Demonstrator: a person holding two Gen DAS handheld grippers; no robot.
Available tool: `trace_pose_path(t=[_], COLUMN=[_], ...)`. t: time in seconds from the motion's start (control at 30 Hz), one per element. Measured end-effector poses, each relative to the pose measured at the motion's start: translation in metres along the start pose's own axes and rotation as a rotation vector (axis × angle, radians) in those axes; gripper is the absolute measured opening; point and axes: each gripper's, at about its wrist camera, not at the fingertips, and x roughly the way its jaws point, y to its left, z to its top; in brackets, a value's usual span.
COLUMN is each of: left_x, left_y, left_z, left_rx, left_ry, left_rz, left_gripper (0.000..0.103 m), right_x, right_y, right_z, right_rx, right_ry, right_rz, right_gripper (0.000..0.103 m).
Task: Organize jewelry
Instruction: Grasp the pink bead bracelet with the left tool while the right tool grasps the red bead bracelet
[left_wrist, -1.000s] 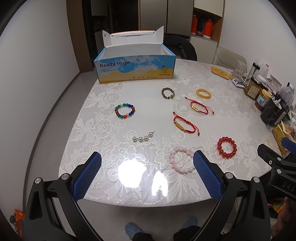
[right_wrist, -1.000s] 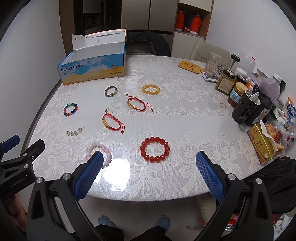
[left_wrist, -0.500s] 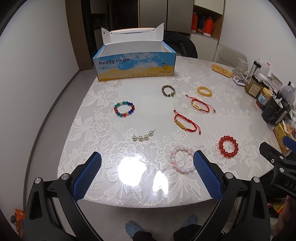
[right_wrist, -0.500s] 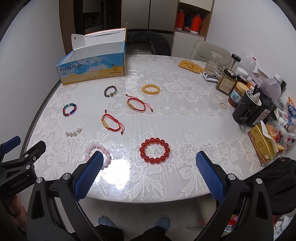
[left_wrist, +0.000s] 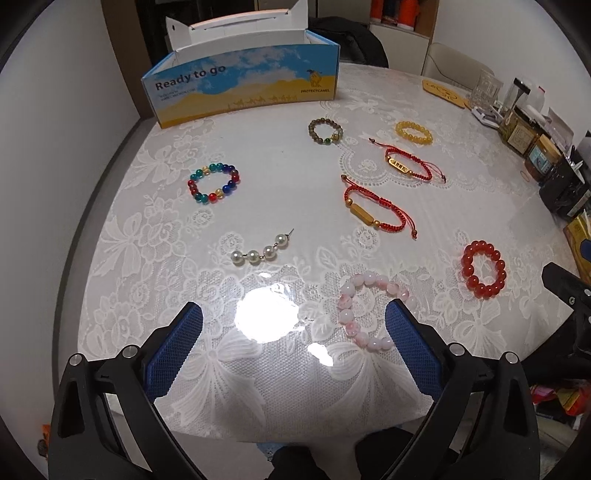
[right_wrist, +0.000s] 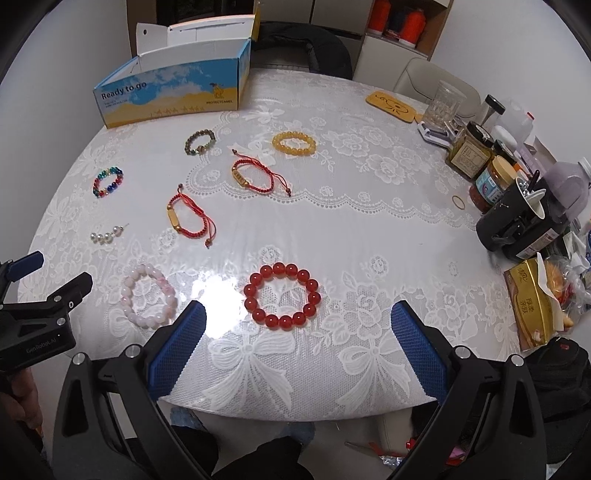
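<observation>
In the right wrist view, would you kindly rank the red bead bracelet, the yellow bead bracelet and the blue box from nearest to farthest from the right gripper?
1. Red bead bracelet, just ahead of the open right gripper.
2. Yellow bead bracelet, mid-table.
3. Blue box, far left.

On the long side of the open blue-and-yellow cardboard box (left_wrist: 243, 88), "Ready to go" is printed in dark letters, and "PROTECTCAMEL" is printed small under a camel drawing. On the black plastic left gripper (right_wrist: 40, 332), "GenRobot.AI" is written.

Glossy lace-patterned table cover (left_wrist: 155, 229) (probably plastic); cardboard box (left_wrist: 243, 88); glassy red bracelet (right_wrist: 281, 301).
</observation>
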Motion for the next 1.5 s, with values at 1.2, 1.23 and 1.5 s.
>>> trace_pose_path(t=[1.2, 1.23, 1.5], left_x=[0.061, 0.06, 0.055], left_y=[-0.025, -0.026, -0.03], left_z=[0.0, 0.0, 0.003], left_rx=[0.047, 0.053, 0.077], left_ry=[0.122, 0.124, 0.16], left_rz=[-0.039, -0.041, -0.059], left_gripper=[0.059, 0.055, 0.011], right_x=[0.119, 0.12, 0.118], right_y=[-0.028, -0.029, -0.022], right_z=[0.015, 0.015, 0.015], right_rx=[0.026, 0.027, 0.017], right_ry=[0.263, 0.268, 0.287], right_rz=[0.127, 0.128, 0.13], right_gripper=[0.023, 0.017, 0.013])
